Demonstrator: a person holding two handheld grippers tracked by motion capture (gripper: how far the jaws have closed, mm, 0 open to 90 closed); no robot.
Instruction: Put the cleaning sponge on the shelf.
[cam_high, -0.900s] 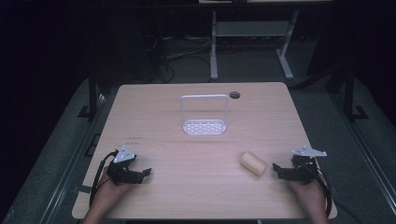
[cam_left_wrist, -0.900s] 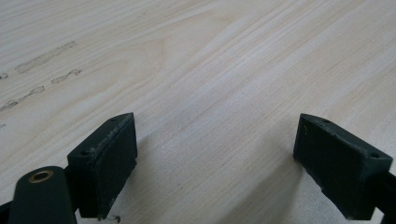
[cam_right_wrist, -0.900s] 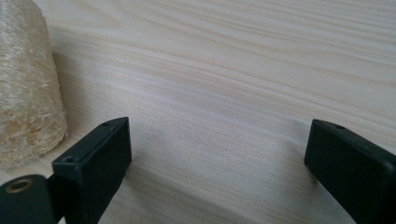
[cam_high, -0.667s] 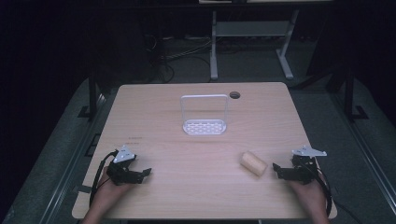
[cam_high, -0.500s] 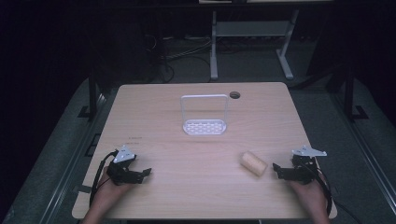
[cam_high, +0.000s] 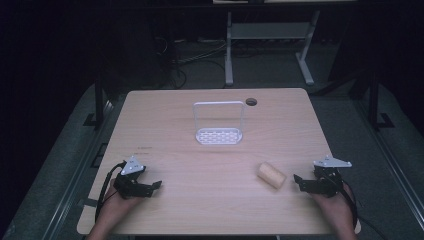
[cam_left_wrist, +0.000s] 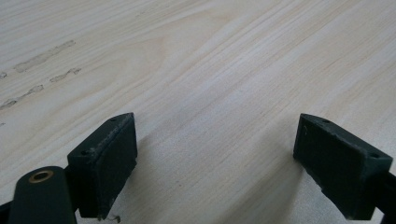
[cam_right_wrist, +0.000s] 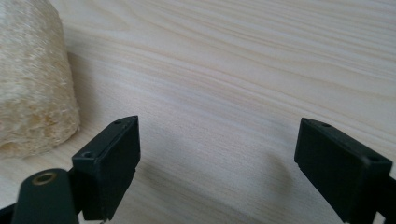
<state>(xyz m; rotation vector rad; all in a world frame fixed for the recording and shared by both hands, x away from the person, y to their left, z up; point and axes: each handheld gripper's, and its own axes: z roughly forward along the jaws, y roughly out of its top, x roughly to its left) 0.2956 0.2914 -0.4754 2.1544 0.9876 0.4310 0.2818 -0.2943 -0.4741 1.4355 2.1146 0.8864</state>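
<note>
White rack (cam_high: 219, 125) mid-table; loofah-like roll (cam_high: 271, 175) nr right gripper (cam_high: 299, 182).

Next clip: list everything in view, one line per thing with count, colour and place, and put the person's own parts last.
table: 1, light wood, centre of the high view.
rack: 1, white, perforated base with an upright loop, far middle of the table.
loofah roll: 1, pale beige, lying near the right claw.
cable hole: 1, dark, far edge of the table.
metal stand: 1, grey, on the floor beyond the table.
left claw: 1, black, open, near left corner.
right claw: 1, black, open, near right corner.
hands: 2, bottom edge.
</note>
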